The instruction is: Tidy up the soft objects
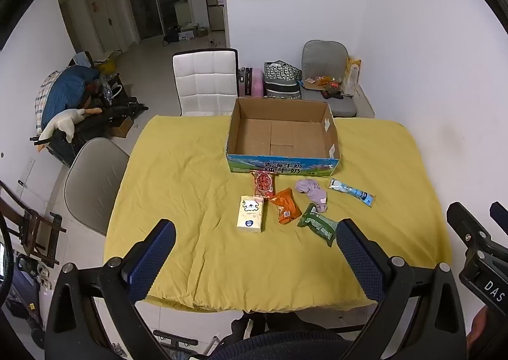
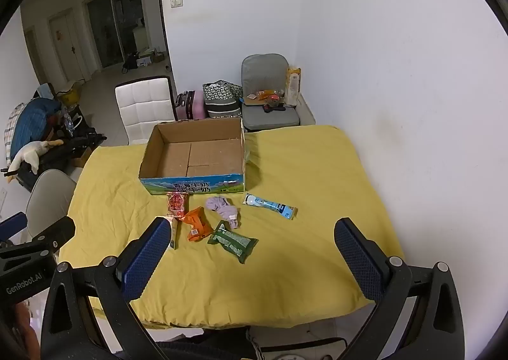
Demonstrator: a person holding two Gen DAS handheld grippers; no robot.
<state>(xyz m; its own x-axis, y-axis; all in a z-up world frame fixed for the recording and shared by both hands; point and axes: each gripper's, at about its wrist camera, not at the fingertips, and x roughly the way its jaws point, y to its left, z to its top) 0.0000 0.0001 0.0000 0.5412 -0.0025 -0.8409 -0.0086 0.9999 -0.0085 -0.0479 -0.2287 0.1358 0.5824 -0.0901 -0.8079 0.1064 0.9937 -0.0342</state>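
Note:
An open, empty cardboard box (image 1: 330,134) (image 2: 149,156) stands at the far middle of the yellow-covered table (image 1: 197,175) (image 2: 301,175). In front of it lie a red packet (image 1: 263,183) (image 2: 176,203), an orange packet (image 1: 286,206) (image 2: 197,224), a cream tissue pack (image 1: 250,213), a lilac cloth (image 1: 312,191) (image 2: 223,206), a green packet (image 1: 319,225) (image 2: 233,241) and a light-blue tube pack (image 1: 350,191) (image 2: 270,206). My left gripper (image 1: 255,234) is open and empty above the near table. My right gripper (image 2: 254,233) is open and empty too.
A white chair (image 1: 204,80) (image 2: 144,105) stands behind the table and a grey chair (image 1: 95,175) (image 2: 47,191) at its left. A grey seat with clutter (image 1: 330,80) (image 2: 270,99) and bags sit by the far wall. The white wall runs along the right.

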